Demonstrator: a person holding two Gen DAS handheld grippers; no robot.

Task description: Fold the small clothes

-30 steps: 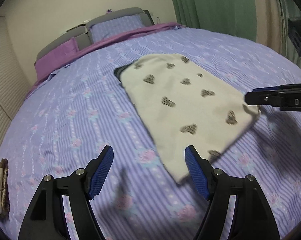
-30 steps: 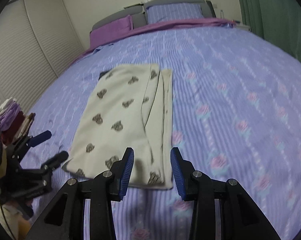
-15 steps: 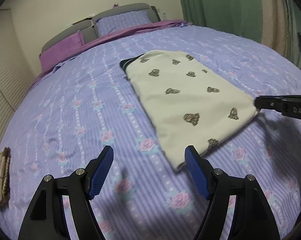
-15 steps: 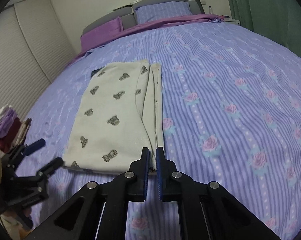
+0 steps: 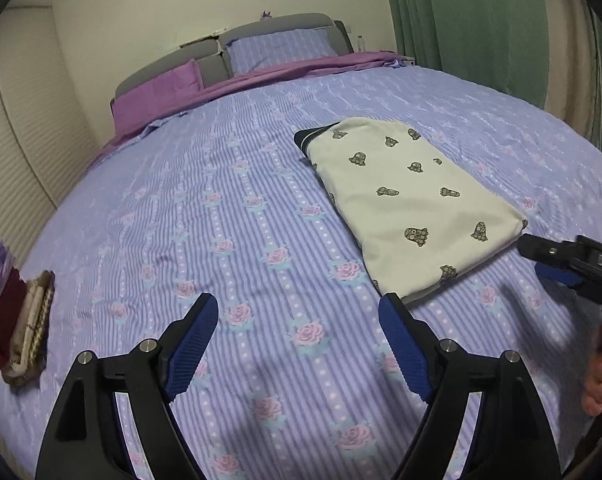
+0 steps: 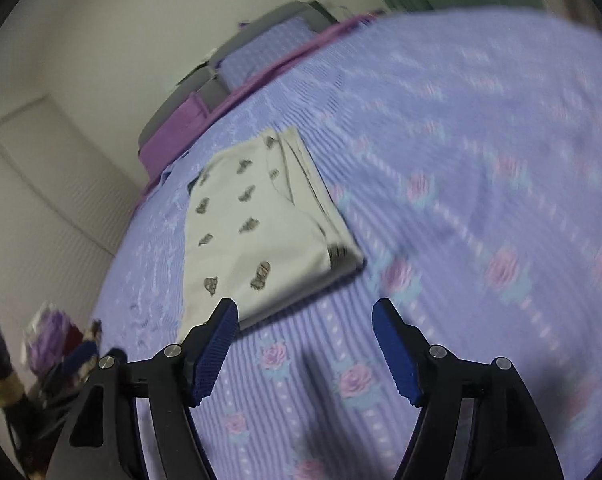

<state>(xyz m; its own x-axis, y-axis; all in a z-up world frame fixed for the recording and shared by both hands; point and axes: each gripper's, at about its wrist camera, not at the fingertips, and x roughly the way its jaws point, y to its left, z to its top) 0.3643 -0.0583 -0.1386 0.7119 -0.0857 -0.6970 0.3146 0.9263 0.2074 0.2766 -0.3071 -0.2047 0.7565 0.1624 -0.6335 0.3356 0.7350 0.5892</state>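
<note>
Left wrist view
Left gripper [image 5: 297, 340]: hanging above the bedspread [image 5: 221, 208], jaws spread wide, holding nothing.
Garment [image 5: 411, 196]: lying folded flat on the right side, its near corner just beyond the right fingertip.
Folded stack [image 5: 13, 320]: sitting at the far left edge.

Right wrist view
Right gripper [image 6: 305, 344]: jaws gaping apart, gripping nothing, frame blurring.
Garment [image 6: 257, 228]: lying flat just past the left finger.

A bed [image 5: 229, 216] is covered by a lavender rose-striped sheet; a grey headboard [image 5: 221, 42], cream walls [image 5: 141, 8] and green curtains [image 5: 481, 20] are seen behind.
</note>
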